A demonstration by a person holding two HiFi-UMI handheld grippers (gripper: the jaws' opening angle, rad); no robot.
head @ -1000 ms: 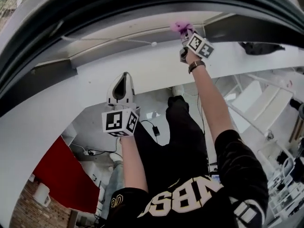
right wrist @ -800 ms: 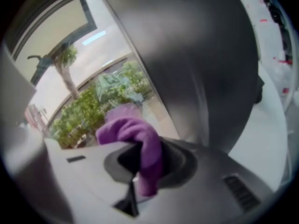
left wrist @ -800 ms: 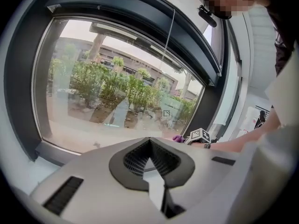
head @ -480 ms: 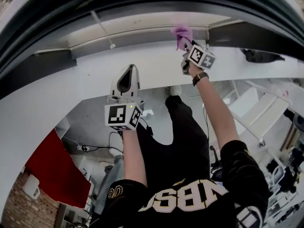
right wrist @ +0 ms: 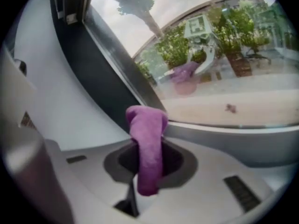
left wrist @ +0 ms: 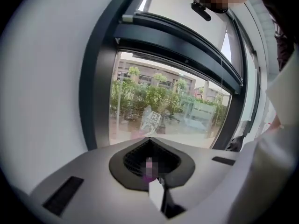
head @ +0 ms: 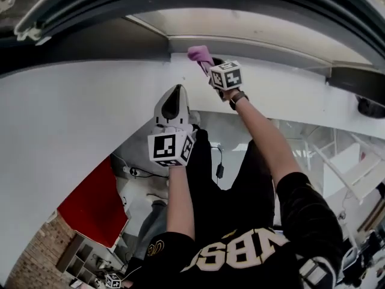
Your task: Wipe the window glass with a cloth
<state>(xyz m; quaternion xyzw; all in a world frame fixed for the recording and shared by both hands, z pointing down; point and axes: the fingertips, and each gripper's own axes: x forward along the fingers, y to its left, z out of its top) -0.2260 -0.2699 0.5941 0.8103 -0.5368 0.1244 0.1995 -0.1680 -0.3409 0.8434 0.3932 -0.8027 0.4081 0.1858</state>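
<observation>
My right gripper [right wrist: 148, 169] pinches the cloth [right wrist: 147, 129] lengthwise, glass [right wrist: 233, 64] up-right of its tip; left gripper [head: 174, 98] closed empty, lower.

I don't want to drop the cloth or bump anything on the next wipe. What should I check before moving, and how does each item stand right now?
1. Cloth grip: ok. The right gripper is shut on the purple cloth, and a fold sticks out past the jaws.
2. Cloth against the window glass: cannot tell. The cloth sits by the dark frame.
3. Left gripper out of the way: ok. It is shut, lower down and apart from the cloth.
4. Dirt to target: cannot tell. A small speck may be on the glass or outside.
</observation>
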